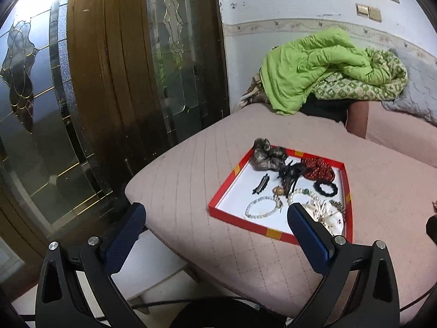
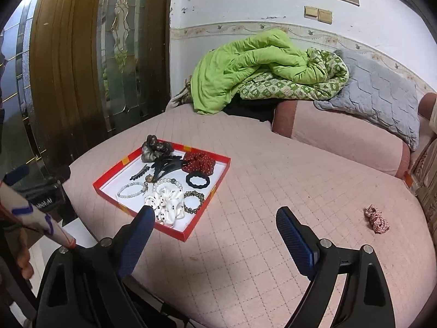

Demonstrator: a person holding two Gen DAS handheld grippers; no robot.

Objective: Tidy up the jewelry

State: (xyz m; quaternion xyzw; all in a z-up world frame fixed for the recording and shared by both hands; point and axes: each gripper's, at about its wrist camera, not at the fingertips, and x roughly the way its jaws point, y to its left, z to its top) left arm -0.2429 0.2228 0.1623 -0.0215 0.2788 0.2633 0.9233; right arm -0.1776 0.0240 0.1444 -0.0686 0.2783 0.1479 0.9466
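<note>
Because nearly every piece already lay gathered in the red tray [image 2: 218,176] near the bed's [image 2: 273,191] left edge, both the left hand-held gripper [image 1: 215,216] and right hand-held gripper [image 2: 213,218] hovered released and empty, while one checked scrunchie [image 2: 377,218] lay stray by the right edge.
</note>
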